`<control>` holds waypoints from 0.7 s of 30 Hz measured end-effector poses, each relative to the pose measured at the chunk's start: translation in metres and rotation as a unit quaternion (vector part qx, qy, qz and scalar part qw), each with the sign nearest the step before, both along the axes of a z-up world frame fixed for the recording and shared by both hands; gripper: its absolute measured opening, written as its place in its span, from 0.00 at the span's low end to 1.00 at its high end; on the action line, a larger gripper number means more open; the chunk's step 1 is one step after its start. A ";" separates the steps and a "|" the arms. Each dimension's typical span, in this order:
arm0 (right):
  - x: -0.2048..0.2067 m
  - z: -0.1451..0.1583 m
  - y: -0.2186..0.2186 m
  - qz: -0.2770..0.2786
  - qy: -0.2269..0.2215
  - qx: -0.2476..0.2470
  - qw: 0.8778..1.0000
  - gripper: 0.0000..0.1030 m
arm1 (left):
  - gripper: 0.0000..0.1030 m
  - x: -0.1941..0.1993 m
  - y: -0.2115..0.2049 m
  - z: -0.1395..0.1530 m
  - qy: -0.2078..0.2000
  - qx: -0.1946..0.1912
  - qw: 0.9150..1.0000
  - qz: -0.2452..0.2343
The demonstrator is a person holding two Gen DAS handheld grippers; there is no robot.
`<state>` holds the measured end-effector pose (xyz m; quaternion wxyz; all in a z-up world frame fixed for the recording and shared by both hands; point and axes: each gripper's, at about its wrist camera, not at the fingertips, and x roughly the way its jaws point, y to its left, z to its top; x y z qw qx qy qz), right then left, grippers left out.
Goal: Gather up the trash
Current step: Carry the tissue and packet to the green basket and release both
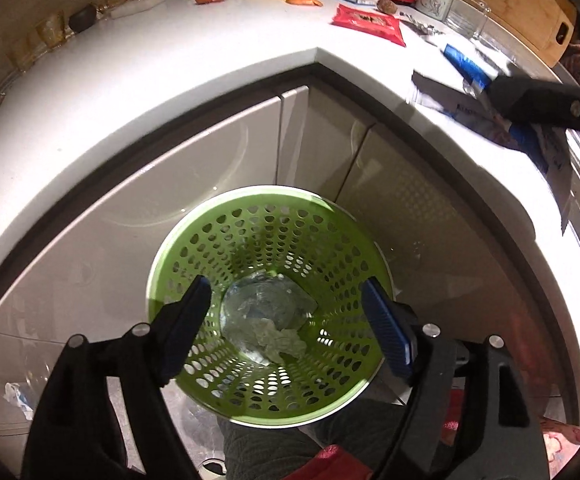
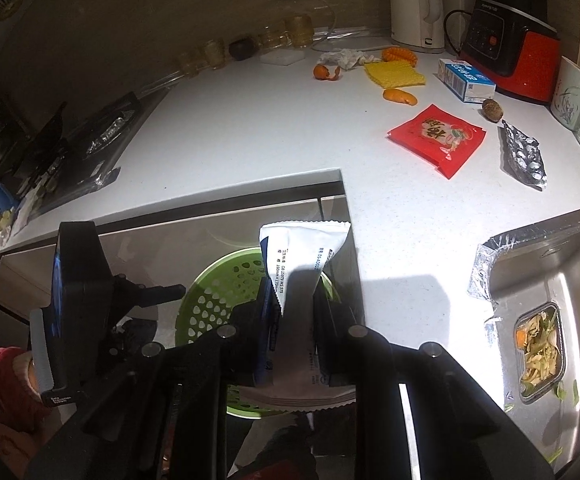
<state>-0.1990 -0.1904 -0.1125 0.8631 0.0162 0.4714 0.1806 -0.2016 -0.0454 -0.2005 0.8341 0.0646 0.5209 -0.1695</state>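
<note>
Dropping stage: left gripper gapes empty over green perforated plastic bin. Right gripper clamps white printed wrapper; nxt, let go above bin.

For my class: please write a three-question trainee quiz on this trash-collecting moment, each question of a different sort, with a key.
1. True or false: the left gripper is closed on a tissue.
2. What does the right gripper hold? A) red packet B) white wrapper C) orange peel
3. Fill in: the crumpled tissue lies inside the green ____.

Key: 1 false, its jaws stand open and empty above the green basket; 2 B, the white wrapper; 3 basket.
</note>
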 end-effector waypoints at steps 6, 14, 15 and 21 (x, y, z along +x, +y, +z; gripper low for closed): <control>0.001 -0.016 0.020 0.035 0.019 0.017 0.999 0.23 | 0.87 -0.003 0.037 0.026 -0.026 0.003 0.999 0.037; 0.001 -0.066 0.058 0.088 0.058 0.000 0.994 0.45 | 0.88 -0.007 0.086 0.040 -0.036 0.004 0.994 0.101; 0.000 -0.074 0.062 0.093 0.064 -0.006 0.994 0.50 | 0.88 -0.007 0.090 0.041 -0.036 0.003 0.993 0.108; -0.004 -0.090 0.070 0.101 0.084 -0.014 0.991 0.78 | 0.88 -0.008 0.097 0.048 -0.041 -0.006 0.991 0.128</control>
